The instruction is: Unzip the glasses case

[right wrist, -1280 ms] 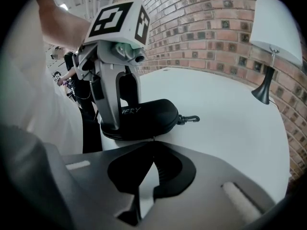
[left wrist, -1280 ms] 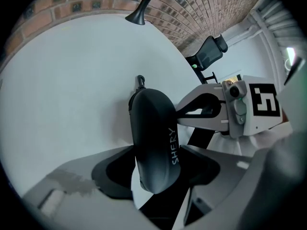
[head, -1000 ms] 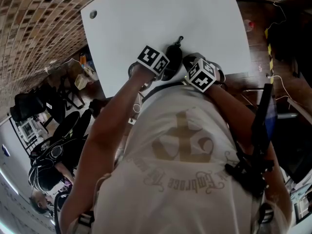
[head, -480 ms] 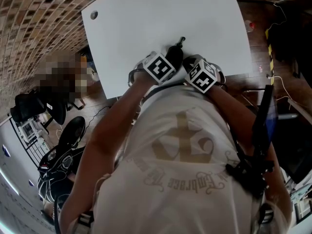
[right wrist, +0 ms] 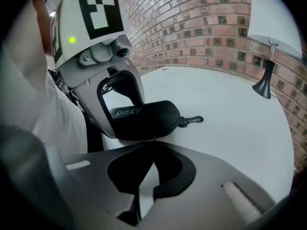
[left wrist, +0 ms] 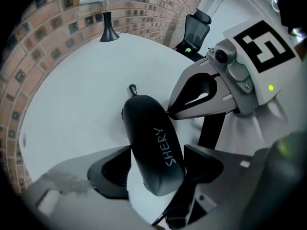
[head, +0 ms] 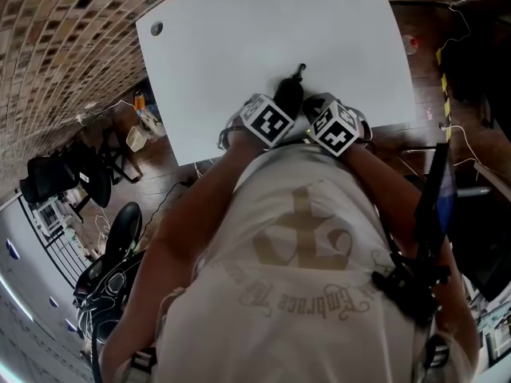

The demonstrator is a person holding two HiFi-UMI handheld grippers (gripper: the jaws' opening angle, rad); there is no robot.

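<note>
Glasses case [left wrist: 153, 147]: one; black, oblong, lid down; lies flat on the table near the person's edge, between the two grippers
Writing on case: "SHERY" in pale capitals along the lid
Clip [right wrist: 194, 120]: one; small black snap hook at the case's far end, resting on the table
Left gripper [left wrist: 157, 162]: jaws have just been opening; they stand wide, one on each side of the case's near end, with the case between them but not squeezed
Right gripper [right wrist: 153, 145]: fingertips pressed together right at the case's side seam; whether they nip a zip pull, cannot tell
Marker cubes [head: 267, 120]: two, one per gripper; black-and-white squares
Table [head: 239, 22]: one; white
Lamp [right wrist: 273, 28]: one; white shade, black base, at the table's far edge
Shirt [head: 303, 238]: pale print; "Embrace" legible
</note>
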